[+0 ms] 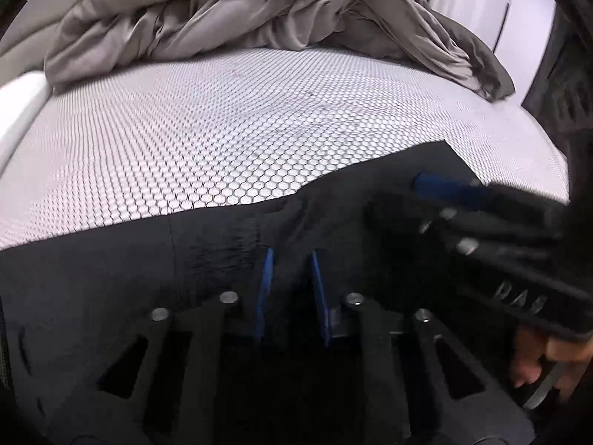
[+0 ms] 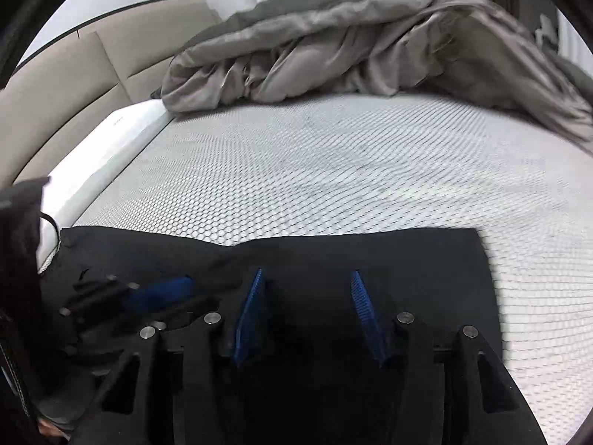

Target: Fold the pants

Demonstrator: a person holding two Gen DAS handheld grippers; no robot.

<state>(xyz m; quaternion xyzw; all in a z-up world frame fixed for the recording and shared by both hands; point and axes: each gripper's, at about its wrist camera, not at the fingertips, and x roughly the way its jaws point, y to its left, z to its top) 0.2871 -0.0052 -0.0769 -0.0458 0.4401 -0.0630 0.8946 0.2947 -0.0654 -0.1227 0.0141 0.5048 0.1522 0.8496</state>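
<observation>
Left wrist view: the black pants (image 1: 122, 278) fill the lower part of the frame, but their near portion merges with the dark body of the left hand-held gripper (image 1: 291, 289), so the cloth's lower edge is hard to make out. The blue pads (image 1: 265, 293) of this gripper stand a narrow gap apart with dark cloth between them; whether they actually pinch the fabric, I cannot tell. At the right edge the right hand-held gripper (image 1: 450, 191) reaches in over the pants, blurred, with part of a hand (image 1: 548, 363) cut off by the frame. In the right wrist view the pants (image 2: 333, 256) lie flat on the honeycomb-patterned bed (image 2: 333, 170), their far edge running straight across just ahead of the right hand-held gripper (image 2: 307, 311), whose fingers are spread wide above the cloth and hold nothing. The left hand-held gripper (image 2: 159, 291) shows at the left, dark against dark fabric and partly hidden. A crumpled grey blanket (image 2: 352, 48) is heaped at the far side of the bed, well apart from the pants, its right end cut off by the lens rim
</observation>
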